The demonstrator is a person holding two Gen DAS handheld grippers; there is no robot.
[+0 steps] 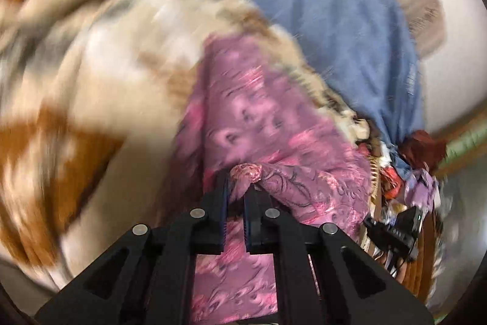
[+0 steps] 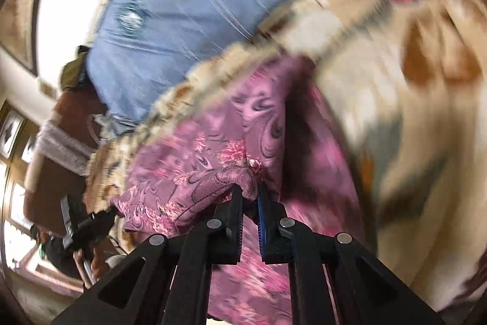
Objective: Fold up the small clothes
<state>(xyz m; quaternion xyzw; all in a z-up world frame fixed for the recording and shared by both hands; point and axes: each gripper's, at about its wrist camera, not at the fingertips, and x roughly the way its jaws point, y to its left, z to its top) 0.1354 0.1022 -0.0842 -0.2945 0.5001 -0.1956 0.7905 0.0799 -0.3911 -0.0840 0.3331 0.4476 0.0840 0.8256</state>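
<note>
A pink and purple patterned cloth [image 1: 261, 124] hangs stretched between both grippers above a beige and brown blanket [image 1: 91, 75]. My left gripper [image 1: 239, 181] is shut on one bunched edge of the cloth. My right gripper [image 2: 251, 189] is shut on another bunched edge of the same cloth [image 2: 213, 148]. The right gripper also shows at the right edge of the left wrist view [image 1: 395, 230], and the left gripper at the left edge of the right wrist view [image 2: 88, 227]. Both views are blurred by motion.
The beige and brown blanket [image 2: 411, 99] covers the surface below. A blue sheet [image 1: 350, 20] lies beyond it, seen also in the right wrist view [image 2: 188, 5]. A pile of coloured clothes [image 1: 411, 166] sits by the blue sheet's end.
</note>
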